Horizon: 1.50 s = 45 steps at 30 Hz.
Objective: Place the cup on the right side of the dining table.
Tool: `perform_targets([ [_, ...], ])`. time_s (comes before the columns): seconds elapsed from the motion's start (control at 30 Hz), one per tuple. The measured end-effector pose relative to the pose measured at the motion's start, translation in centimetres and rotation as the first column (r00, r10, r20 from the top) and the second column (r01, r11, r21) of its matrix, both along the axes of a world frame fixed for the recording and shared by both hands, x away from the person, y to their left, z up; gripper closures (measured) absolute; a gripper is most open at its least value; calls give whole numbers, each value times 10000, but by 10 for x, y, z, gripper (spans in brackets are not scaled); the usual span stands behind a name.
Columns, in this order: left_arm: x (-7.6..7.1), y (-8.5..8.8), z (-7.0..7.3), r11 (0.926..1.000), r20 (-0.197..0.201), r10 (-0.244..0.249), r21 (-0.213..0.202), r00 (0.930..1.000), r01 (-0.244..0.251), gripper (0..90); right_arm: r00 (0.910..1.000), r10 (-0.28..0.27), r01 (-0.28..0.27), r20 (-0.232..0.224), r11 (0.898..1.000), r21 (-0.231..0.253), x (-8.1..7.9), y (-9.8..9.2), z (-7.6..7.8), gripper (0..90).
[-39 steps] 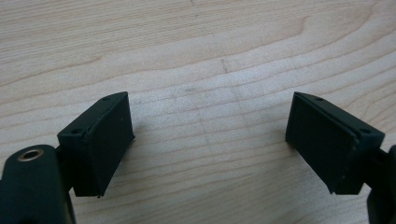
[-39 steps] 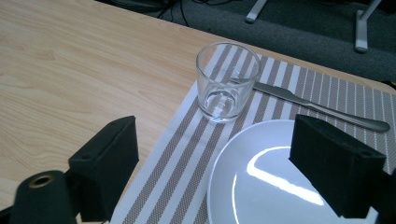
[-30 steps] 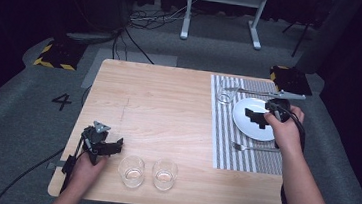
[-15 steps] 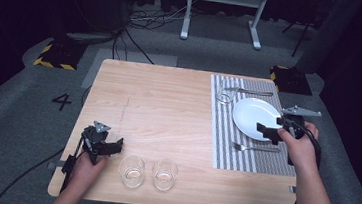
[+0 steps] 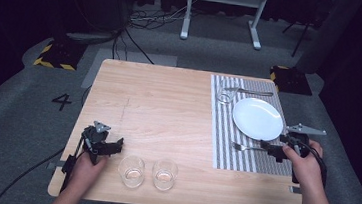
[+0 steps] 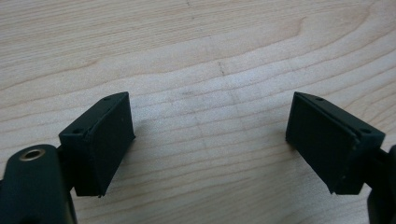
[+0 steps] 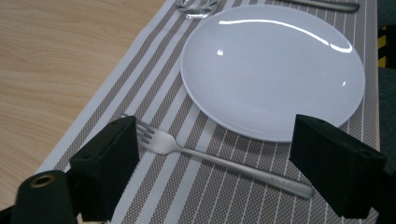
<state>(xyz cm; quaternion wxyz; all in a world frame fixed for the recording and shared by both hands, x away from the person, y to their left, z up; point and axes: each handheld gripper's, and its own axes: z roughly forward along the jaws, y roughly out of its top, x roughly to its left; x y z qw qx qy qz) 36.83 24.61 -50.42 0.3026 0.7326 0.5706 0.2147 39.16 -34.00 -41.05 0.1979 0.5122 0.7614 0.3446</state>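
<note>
Right gripper (image 5: 276, 150) has pulled back off the plate (image 7: 275, 65), jaws apart over the fork (image 7: 219, 161).
Closing askew could skate the fork against the plate ahead; left gripper (image 5: 107, 146) rests, jaws apart.

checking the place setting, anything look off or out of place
The fork lies crosswise on the striped placemat at the near edge of the white plate, not alongside it. Two empty glasses stand off the mat by the table's front edge. Nothing spilled or broken.

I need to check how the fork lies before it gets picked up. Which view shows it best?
The right gripper view: the fork lies close and sharp on the striped placemat, between the open right tool jaws, below the plate. The high view shows it small.
</note>
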Motion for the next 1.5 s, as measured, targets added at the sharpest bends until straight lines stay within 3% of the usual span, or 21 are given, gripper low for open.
perform_targets([
  [0.53, 0, 0, 0, 10000, -17, -30, 19, 10000, 30, 153, 9972, -475, 480, -570, 9988, 89, -15, -18, -37, 165],
  [0.73, 0, 0, 0, 10000, -16, -37, 5, 10000, 37, 154, 9977, -80, 69, -673, 9998, -160, -19, -23, -48, 168],
  [1.07, 0, 0, 0, 10000, -15, -21, -15, 10000, 21, 153, 9961, -232, 241, -849, 9997, 98, -35, -31, -73, 186],
  [1.5, 0, 0, 0, 10000, -19, -24, -15, 10000, 24, 153, 9997, -232, 234, -74, 9993, 277, -54, -27, -88, 191],
])
